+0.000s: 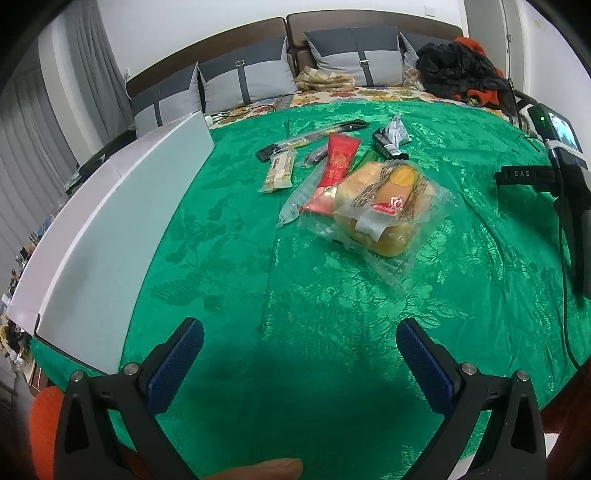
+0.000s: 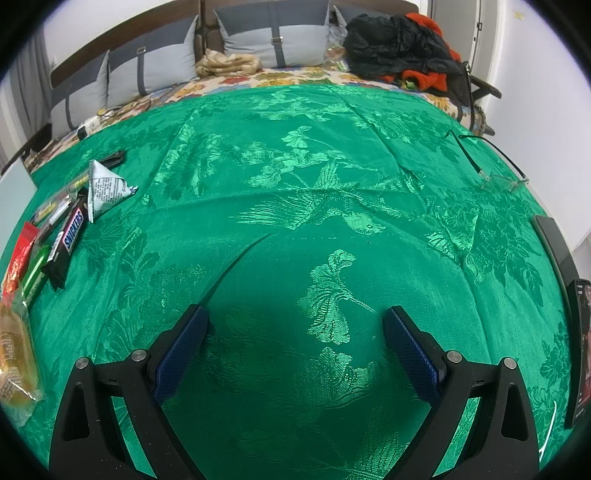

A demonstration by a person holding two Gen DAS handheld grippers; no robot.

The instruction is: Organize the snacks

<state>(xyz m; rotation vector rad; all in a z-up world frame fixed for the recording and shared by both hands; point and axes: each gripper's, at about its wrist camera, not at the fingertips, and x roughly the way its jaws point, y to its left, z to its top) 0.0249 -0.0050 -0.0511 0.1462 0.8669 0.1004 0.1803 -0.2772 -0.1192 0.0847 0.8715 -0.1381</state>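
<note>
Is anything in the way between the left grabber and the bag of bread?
No. The left gripper is open, and only bare green cloth lies between it and the bread bag. The other snacks sit behind the bag.

A home bedroom. A bed (image 2: 295,166) under a green brocade cover fills both views, with grey pillows (image 1: 243,79) leaning on a brown headboard (image 1: 369,22). Clothes (image 2: 399,44) lie heaped in one corner, and grey curtains (image 1: 44,147) hang alongside.

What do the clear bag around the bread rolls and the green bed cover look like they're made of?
The clear bag around the bread rolls looks like thin glossy plastic film: see-through, crinkled, with glare. The green bed cover looks like woven satin-like fabric, perhaps jacquard: its shiny flower-and-bird pattern catches the light.
</note>
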